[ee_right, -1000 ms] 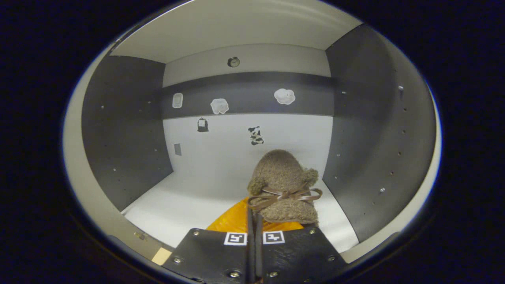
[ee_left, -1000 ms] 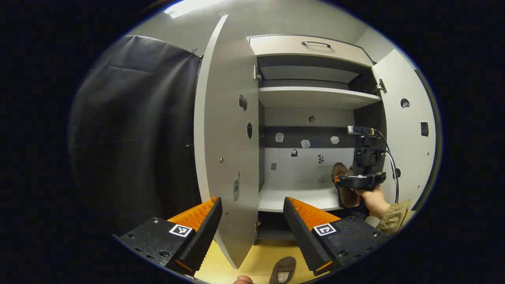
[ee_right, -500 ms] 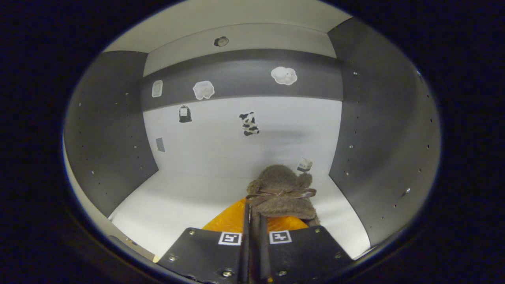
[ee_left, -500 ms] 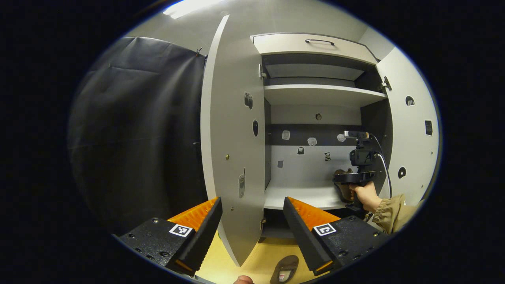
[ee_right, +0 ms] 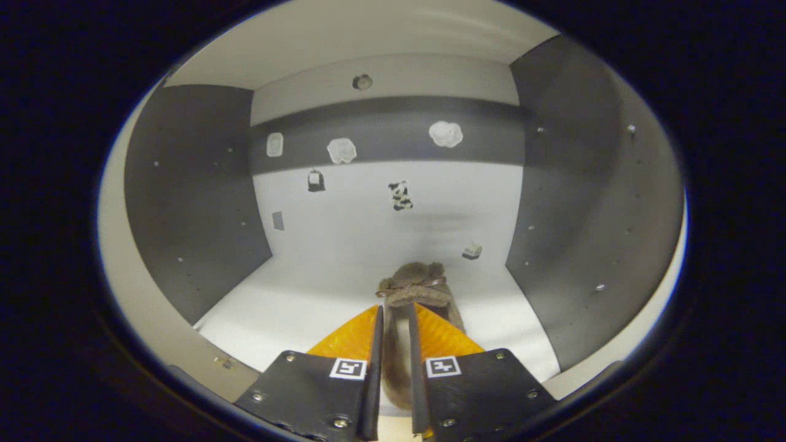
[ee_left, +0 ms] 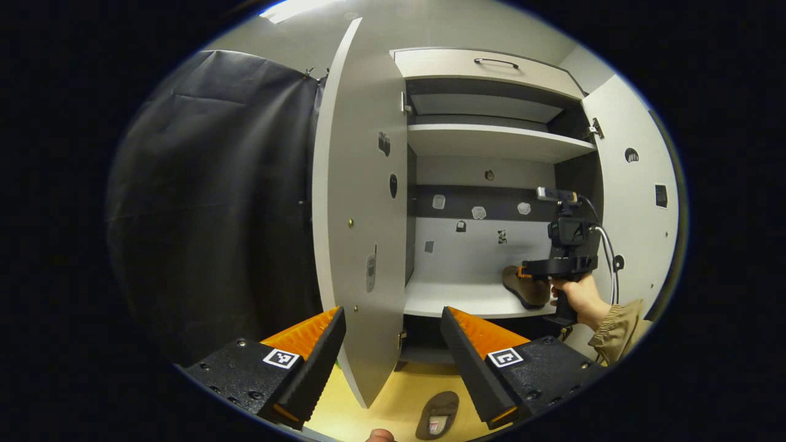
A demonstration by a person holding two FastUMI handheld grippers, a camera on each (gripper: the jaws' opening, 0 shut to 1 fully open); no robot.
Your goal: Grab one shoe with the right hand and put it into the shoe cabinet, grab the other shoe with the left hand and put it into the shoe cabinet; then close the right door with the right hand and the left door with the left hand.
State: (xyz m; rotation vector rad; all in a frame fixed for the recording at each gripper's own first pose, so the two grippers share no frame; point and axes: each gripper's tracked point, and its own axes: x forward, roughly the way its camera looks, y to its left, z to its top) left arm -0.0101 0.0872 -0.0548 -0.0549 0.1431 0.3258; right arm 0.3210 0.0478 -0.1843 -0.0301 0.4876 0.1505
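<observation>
A brown fuzzy shoe (ee_right: 412,287) with a ribbon bow lies on the white lower shelf (ee_right: 295,307) of the shoe cabinet, toward its right side. My right gripper (ee_right: 395,309) stands slightly open, and the shoe's heel shows in the narrow gap between its fingers. In the left gripper view that shoe (ee_left: 522,288) rests on the shelf under the right gripper (ee_left: 556,267), held by a hand (ee_left: 577,301). The other shoe (ee_left: 437,416) lies on the wooden floor. My left gripper (ee_left: 393,313) is open with nothing in it, above the floor before the left door's edge.
Both cabinet doors stand open: the left door (ee_left: 362,202) close ahead, the right door (ee_left: 638,209) beyond the hand. An upper shelf (ee_left: 491,138) and a drawer (ee_left: 485,64) sit above. Dark cloth (ee_left: 215,202) hangs at the left.
The right gripper's fingers have parted from the shoe and drawn back a little; the shoe went down onto the lower shelf. The left gripper has barely shifted.
</observation>
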